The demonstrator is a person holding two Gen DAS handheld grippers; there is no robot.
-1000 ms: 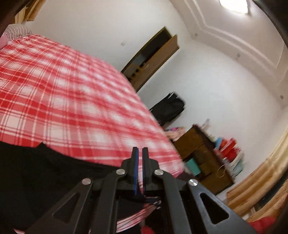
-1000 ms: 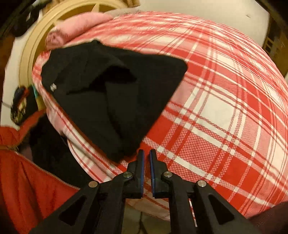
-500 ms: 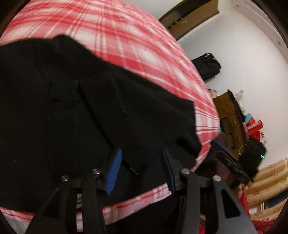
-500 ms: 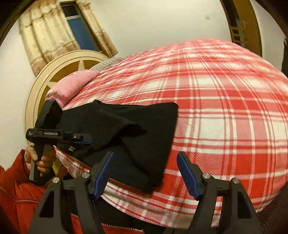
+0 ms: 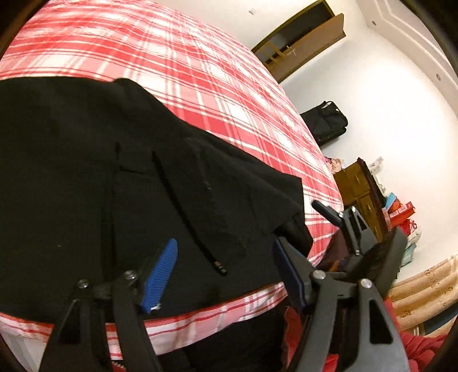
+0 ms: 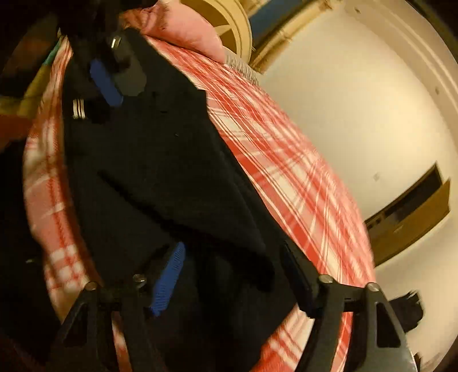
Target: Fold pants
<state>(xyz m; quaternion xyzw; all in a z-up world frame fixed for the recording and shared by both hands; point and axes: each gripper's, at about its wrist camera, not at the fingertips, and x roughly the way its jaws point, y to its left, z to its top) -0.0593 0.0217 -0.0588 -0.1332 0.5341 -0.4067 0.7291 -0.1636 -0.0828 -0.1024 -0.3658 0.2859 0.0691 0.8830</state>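
Black pants lie spread near the front edge of a bed with a red plaid cover; a black drawstring runs across them. My left gripper hovers low over the cloth, jaws opening, its blue pads apart and gripping nothing. In the right wrist view the pants show a white striped mark. A folded corner lies between the fingers of my right gripper, whose jaws are closing but still wide. Each gripper appears in the other's view: right, left.
A pink pillow lies by the round headboard. Beyond the bed are a wooden door, a black bag on the floor and a wooden dresser. A person's red garment is beside the bed edge.
Both grippers went from shut to open. The left one dropped down over the pants. The right one swung sideways and rolled, so it now looks along the pants towards the pillow.
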